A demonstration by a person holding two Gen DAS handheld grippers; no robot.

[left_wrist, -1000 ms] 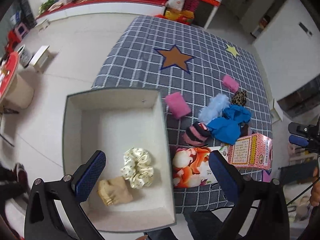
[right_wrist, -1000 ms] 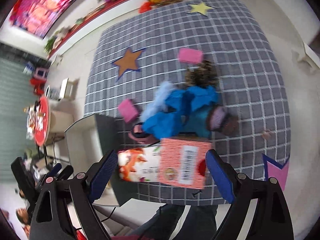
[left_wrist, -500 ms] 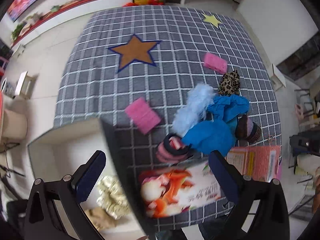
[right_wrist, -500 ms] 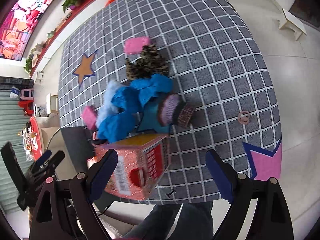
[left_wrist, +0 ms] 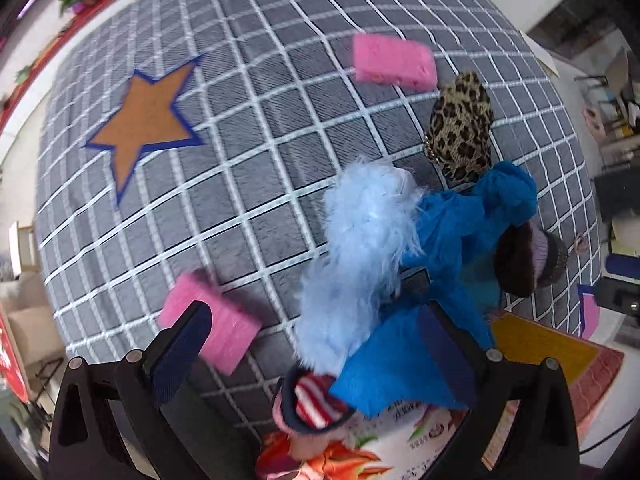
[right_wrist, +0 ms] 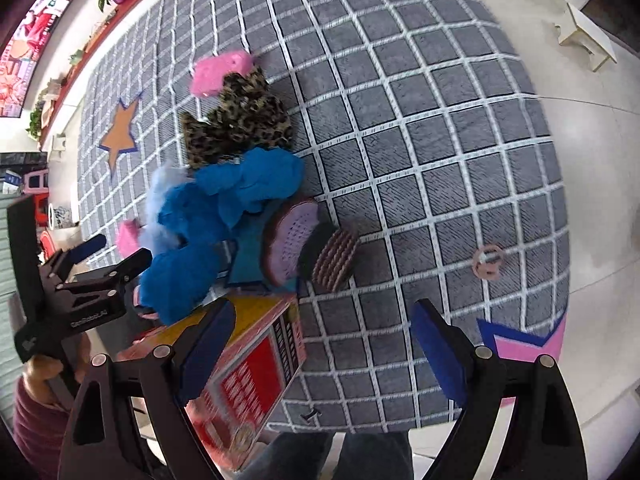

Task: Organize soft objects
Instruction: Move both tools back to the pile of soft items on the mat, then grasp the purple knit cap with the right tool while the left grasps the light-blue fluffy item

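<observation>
The soft things lie in one heap near the front edge of the grey checked rug [left_wrist: 248, 128]. In the middle of the heap is a bright blue cloth [left_wrist: 452, 240], crumpled, and a pale blue fluffy piece [left_wrist: 360, 248] lies against its left side and touches it. Behind them, toward the far edge, there is a leopard-print piece [left_wrist: 460, 128], touching the blue cloth. On the right side of the blue cloth rests a knitted hat [right_wrist: 296, 240], purple with a brown band. At the front of the heap a small striped sock [left_wrist: 312, 400], red and white, lies partly under the blue cloth.

Two pink sponges are apart from the heap: one [left_wrist: 394, 62] just behind the leopard piece, the other [left_wrist: 224, 328] to the left of the fluffy piece, near the front edge.

At the front edge, beside the heap, stand two boxes: a red and yellow box [right_wrist: 256, 368], tilted, and a box with a flower picture [left_wrist: 360, 452] under the sock.

The left gripper [left_wrist: 316, 344] hangs over the front of the heap with its jaws wide apart and holding nothing; its right finger is in front of the blue cloth. The right gripper [right_wrist: 320, 352] is also spread wide and empty, over the front edge of the rug, with its left finger before the red and yellow box.

An orange star [left_wrist: 148, 120] is printed on the rug, well to the left.
</observation>
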